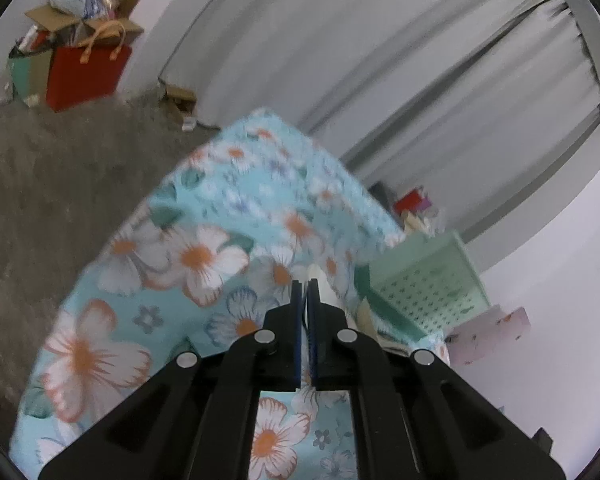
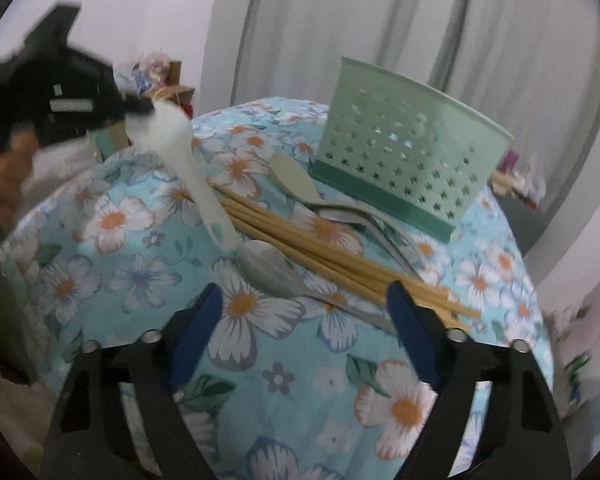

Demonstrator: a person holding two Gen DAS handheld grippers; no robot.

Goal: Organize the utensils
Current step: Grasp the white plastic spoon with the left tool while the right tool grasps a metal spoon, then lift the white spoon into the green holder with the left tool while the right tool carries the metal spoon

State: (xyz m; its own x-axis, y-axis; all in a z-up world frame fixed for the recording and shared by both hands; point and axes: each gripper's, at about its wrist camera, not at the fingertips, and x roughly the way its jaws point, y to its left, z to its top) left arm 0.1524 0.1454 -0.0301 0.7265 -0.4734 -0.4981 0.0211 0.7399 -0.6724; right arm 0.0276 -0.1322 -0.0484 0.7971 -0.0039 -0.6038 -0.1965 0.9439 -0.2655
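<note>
**Left gripper pinches white spoon; remaining utensils lie loose on the cloth**

Left gripper [image 1: 305,282]: blue pads pressed together on the white spoon [image 2: 188,168], clamped at its bowl end. In the right wrist view the spoon hangs slanted from that gripper at 10 o'clock, handle running down toward the centre, its tip close over the bowl of a metal spoon [image 2: 270,268]. A person's hand [image 2: 0,176] shows at 9 o'clock behind the left gripper.

Right gripper [image 2: 304,304]: fingers spread, nothing pinched. It hovers low at 6 o'clock; the metal spoon's handle and the near ends of the chopsticks [image 2: 324,250] lie between or just beyond the tips.

Utensils: the wooden chopsticks lie in a bundle across the centre of the floral cloth [image 2: 112,280], running from 10 toward 4 o'clock. A beige spoon [image 2: 294,182] lies past them, bowl near the holder's base. Further metal handles beside it are blurred.

Holder: the green perforated basket [image 2: 404,152] stands upright on the cloth at 1 o'clock. Its contents cannot be seen.
</note>
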